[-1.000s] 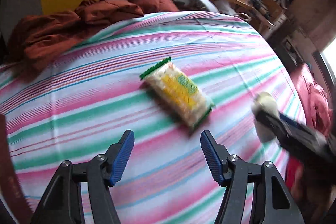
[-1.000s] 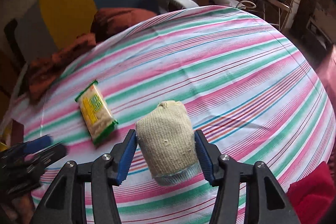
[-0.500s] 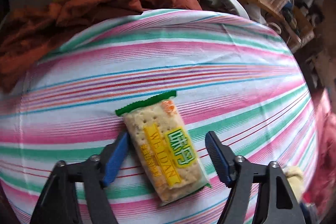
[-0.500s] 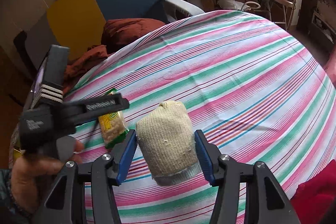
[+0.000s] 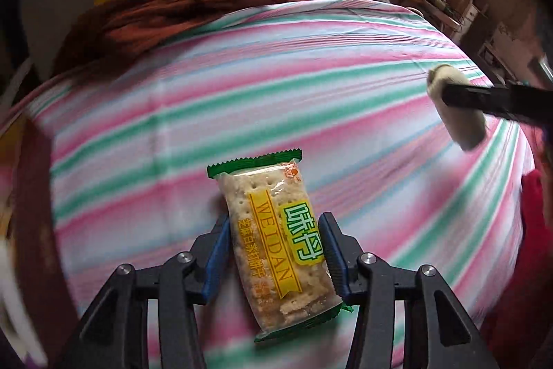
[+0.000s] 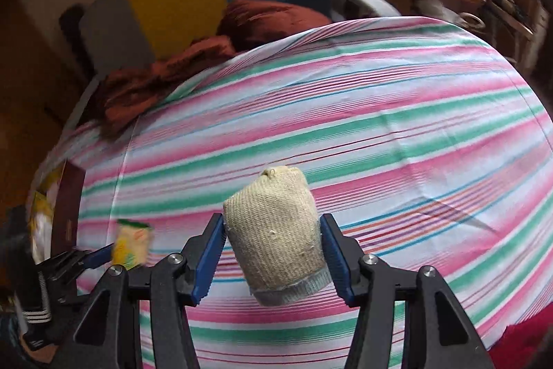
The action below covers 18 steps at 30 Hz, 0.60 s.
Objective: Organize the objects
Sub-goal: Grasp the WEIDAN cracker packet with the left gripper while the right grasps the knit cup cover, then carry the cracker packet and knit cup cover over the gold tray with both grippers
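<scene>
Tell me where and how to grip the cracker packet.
Grip the cracker packet across its narrow width, on the two long edges near the middle, coming from above along its length. It is flat and long. The left gripper, jaws just closing, already straddles it that way.

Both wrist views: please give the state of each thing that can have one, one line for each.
Cracker packet: sealed, held between the blue pads.
Left gripper: jaws have just been closing, now shut on the packet.
Knitted glove roll: rolled up, gripped, bottom edge free.
Right gripper: shut on the roll.
Striped tablecloth: spread flat.
</scene>
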Motion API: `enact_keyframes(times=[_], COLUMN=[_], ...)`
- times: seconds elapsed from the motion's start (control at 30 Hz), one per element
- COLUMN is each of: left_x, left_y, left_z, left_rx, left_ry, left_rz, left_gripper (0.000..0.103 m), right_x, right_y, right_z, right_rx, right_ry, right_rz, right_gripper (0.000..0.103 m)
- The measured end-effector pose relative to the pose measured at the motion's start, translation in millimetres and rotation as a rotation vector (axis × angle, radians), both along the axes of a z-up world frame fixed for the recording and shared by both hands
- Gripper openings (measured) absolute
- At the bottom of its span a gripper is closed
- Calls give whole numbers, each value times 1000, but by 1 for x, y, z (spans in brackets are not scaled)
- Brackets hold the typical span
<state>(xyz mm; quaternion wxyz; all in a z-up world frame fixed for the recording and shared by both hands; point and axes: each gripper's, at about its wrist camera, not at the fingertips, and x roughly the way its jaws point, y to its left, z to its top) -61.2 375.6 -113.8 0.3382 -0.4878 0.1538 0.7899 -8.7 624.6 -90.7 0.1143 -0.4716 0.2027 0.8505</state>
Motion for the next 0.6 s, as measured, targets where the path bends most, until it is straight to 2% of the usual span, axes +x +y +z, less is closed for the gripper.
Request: enact_keyframes(times=[0.17, 0.27, 0.4, 0.6], left_x=[20, 29, 31, 39], left_y=[-47, -53, -60, -72], left_z=[-2, -4, -3, 5], left_rx=[38, 53, 60, 62], left_ry=[46, 68, 73, 106], left_rz=[41, 51, 63, 51], left_gripper=[49, 48, 47, 46], right_x=[-12, -17, -22, -19], right_y=[-23, -46, -90, -139], right_z=[-11, -16, -13, -18], right_rx=[51, 66, 91, 84], right_ry=[-86, -141, -165, -188], right_rz=[78, 127, 214, 215], right_gripper=[56, 56, 56, 56])
